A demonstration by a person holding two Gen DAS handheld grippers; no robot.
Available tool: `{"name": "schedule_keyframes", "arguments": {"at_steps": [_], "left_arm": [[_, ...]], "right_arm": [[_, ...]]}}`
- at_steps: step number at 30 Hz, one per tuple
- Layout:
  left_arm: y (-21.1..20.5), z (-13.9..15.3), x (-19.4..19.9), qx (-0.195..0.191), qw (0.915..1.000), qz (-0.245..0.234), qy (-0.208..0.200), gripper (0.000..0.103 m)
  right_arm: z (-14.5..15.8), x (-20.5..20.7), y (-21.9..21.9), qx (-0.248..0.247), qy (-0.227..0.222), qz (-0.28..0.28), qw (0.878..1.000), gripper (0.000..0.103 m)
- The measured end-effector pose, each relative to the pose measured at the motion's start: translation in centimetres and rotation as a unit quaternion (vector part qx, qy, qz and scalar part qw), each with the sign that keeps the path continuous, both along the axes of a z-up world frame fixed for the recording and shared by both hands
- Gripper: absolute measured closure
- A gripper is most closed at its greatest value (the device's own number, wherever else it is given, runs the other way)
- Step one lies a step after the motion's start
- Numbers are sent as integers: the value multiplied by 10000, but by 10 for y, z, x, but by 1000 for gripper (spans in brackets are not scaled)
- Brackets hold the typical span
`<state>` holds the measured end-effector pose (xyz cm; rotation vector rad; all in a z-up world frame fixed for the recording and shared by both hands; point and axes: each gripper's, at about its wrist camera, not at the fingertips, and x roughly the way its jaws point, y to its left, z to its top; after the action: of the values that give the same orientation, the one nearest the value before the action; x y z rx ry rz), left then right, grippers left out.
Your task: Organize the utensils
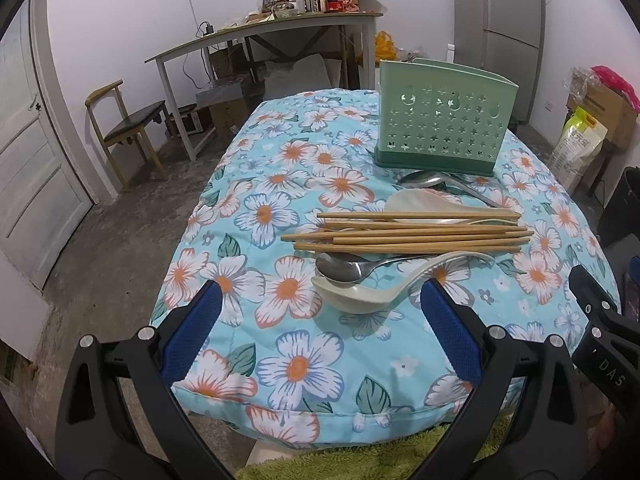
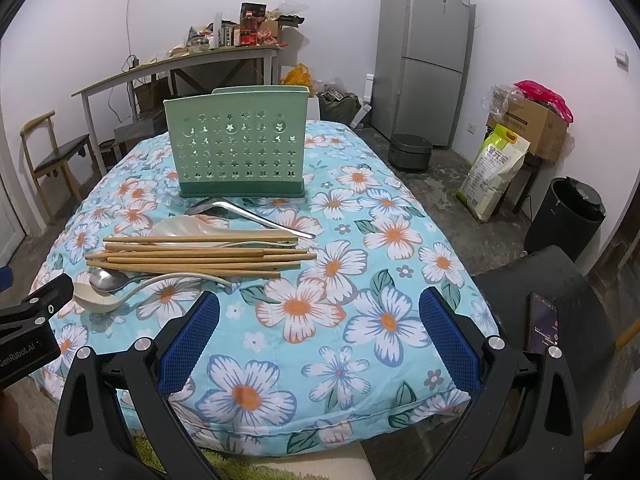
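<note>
Hovering wide apart and empty, left gripper (image 1: 320, 328) lower centre over floral cloth (image 1: 280, 184); right gripper (image 2: 320, 330) likewise spread, holding nothing; chopsticks (image 1: 408, 234) piled mid-frame among white spoons (image 1: 380, 292) and metal spoons (image 1: 348, 270); green holder (image 1: 442, 120) upright, upper right behind them.

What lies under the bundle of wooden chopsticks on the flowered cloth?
Under the chopsticks lie a white spoon on the holder's side, and the handle of a metal spoon on the near side. How many more lie beneath is hidden.
</note>
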<state>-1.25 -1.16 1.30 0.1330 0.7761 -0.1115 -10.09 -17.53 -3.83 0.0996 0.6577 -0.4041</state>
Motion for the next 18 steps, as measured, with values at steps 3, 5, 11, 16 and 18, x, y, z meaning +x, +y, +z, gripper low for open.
{"name": "schedule_keyframes", "arguments": {"at_steps": [3, 5, 11, 16, 18], "left_arm": [[0, 0, 0, -10, 10000, 10, 4, 7], [0, 0, 0, -5, 10000, 7, 1, 7], [0, 0, 0, -3, 10000, 2, -4, 7], [-1, 0, 0, -3, 10000, -6, 8, 7], [-1, 0, 0, -7, 10000, 3, 5, 7]], "right_arm": [[0, 0, 0, -15, 6, 10, 10000, 6], [0, 1, 1, -19, 10, 18, 10000, 6], [0, 0, 2, -26, -7, 18, 10000, 6], [1, 0, 2, -30, -5, 22, 10000, 6], [1, 0, 2, -37, -10, 22, 10000, 6]]}}
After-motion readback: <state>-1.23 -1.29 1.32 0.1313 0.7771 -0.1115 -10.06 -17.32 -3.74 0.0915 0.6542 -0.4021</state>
